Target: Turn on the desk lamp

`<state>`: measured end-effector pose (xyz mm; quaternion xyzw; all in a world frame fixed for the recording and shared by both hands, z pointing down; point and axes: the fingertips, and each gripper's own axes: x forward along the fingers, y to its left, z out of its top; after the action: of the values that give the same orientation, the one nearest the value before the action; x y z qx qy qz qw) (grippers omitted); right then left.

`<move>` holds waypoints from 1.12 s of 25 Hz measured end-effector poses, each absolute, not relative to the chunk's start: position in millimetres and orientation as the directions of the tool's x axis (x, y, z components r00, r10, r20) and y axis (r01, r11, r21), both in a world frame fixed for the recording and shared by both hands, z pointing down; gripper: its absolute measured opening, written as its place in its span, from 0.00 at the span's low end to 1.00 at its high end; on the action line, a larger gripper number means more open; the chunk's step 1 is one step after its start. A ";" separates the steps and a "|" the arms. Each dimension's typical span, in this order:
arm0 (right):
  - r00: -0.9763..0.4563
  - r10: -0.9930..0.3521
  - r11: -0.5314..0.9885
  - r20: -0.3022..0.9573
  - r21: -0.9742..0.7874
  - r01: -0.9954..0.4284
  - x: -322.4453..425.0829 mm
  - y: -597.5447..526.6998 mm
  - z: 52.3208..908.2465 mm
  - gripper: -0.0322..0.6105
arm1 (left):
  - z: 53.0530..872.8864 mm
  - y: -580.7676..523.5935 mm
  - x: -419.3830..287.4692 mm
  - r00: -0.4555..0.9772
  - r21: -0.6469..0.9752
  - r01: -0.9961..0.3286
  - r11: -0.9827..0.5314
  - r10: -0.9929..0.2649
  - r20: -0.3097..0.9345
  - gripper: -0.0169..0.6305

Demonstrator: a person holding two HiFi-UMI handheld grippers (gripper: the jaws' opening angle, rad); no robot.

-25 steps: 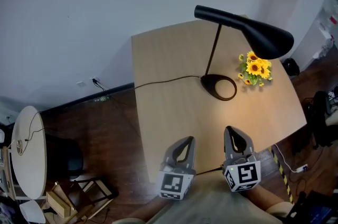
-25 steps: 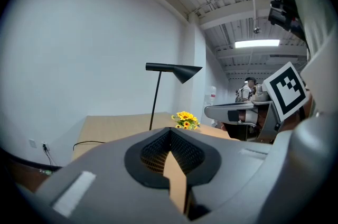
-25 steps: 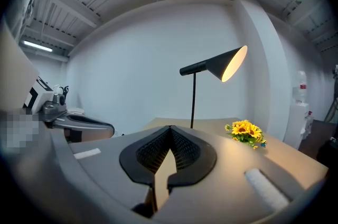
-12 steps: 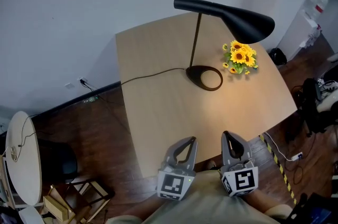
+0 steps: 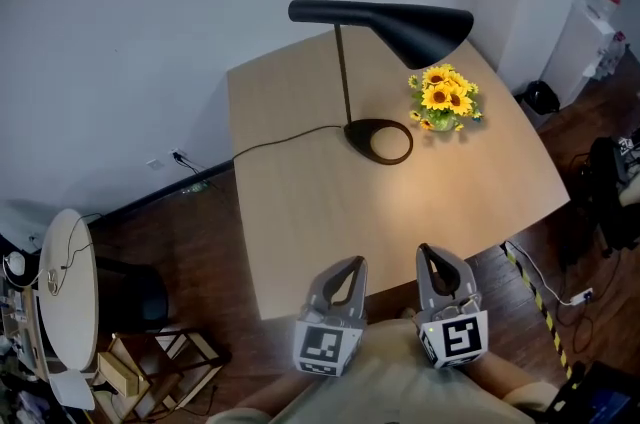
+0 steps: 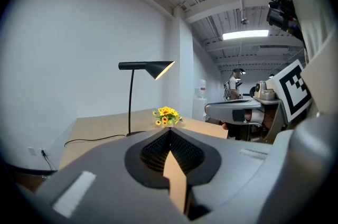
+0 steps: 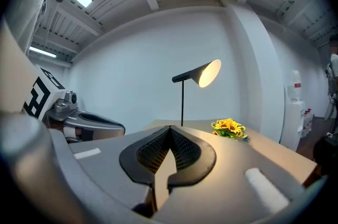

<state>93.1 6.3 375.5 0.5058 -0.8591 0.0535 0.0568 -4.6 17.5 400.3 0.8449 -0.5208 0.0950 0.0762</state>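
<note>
A black desk lamp (image 5: pixel 385 20) stands at the far side of the wooden table (image 5: pixel 300 212), its shade lit and casting a warm glow on the tabletop. Its oval base (image 5: pixel 379 140) sits mid-table, with a thin stem rising from it. The lamp (image 6: pixel 147 66) also shows in the left gripper view, and the lamp (image 7: pixel 199 74) glows in the right gripper view. My left gripper (image 5: pixel 350 265) and right gripper (image 5: pixel 432 257) hover at the near table edge, both shut and empty, far from the lamp.
A small pot of yellow sunflowers (image 5: pixel 441 99) stands right of the lamp base. The lamp's black cord (image 5: pixel 280 142) runs left off the table. A round white side table (image 5: pixel 62 292) stands at the left over dark wooden floor. Cables lie on the floor at right.
The head view has shifted, so the table and lamp sit further left in frame. Both grippers stay shut at the near edge in much the same place.
</note>
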 end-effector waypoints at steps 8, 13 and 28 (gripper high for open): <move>-0.574 -0.807 0.554 0.141 -0.158 -0.818 112.3 31.5 386.4 0.05 | 401.2 56.2 13.4 0.320 -0.012 -0.941 -0.338 -0.900 0.297 0.03; -0.661 -0.735 0.645 0.152 -0.144 -0.750 99.2 53.5 399.9 0.05 | 407.6 90.7 -5.8 0.200 -0.027 -0.975 -0.221 -0.923 0.329 0.03; -0.591 -0.790 0.588 0.162 -0.074 -0.806 46.2 116.1 378.7 0.05 | 400.8 137.1 -56.0 0.284 0.040 -0.958 -0.283 -0.930 0.232 0.03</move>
<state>46.2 116.1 378.7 0.4487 -0.8892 0.0698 0.0556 -56.0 137.1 400.8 0.7966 -0.5926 0.0818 0.0862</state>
